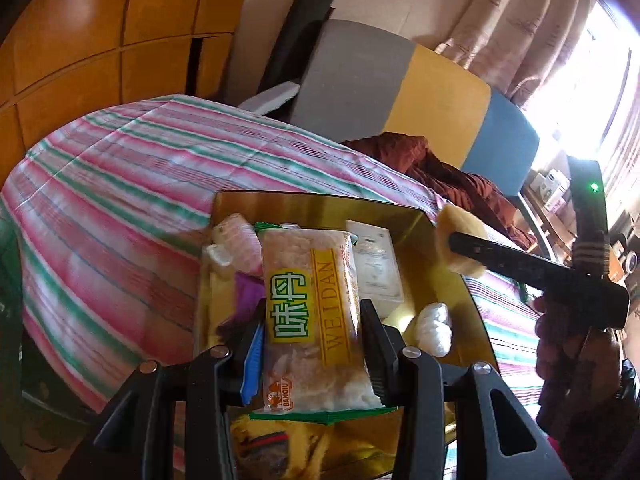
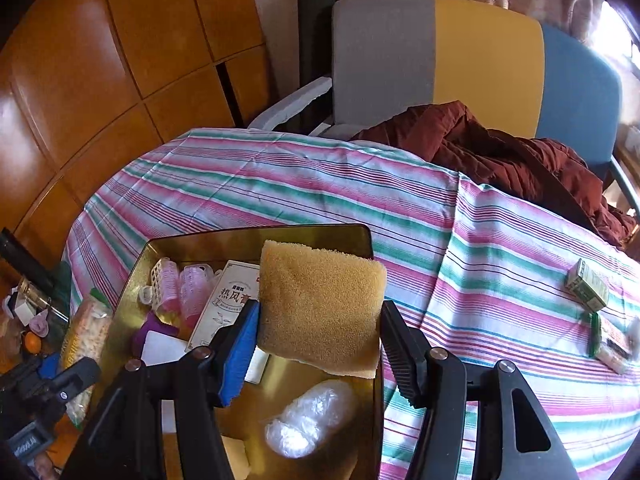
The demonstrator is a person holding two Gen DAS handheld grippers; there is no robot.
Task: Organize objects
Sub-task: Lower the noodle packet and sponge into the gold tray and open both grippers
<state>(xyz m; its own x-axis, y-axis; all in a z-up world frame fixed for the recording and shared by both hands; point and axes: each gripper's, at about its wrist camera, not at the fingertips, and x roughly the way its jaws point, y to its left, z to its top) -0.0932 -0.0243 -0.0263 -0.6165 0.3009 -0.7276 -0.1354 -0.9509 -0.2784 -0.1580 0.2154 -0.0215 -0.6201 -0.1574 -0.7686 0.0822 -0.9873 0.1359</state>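
1. Our left tool [image 1: 312, 336] pinches the snack packet [image 1: 310, 320] over the gold tray [image 1: 316, 205] on the desk.
2. Our right tool [image 2: 318, 330] pinches the sponge [image 2: 320, 304] above the tray's right rim.
3. We should lower both into bare spots, then release.

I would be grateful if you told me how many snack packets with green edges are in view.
2. One snack packet is held between the left gripper fingers over the gold tray; another snack packet lies on the striped cloth at right. Others may be hidden.
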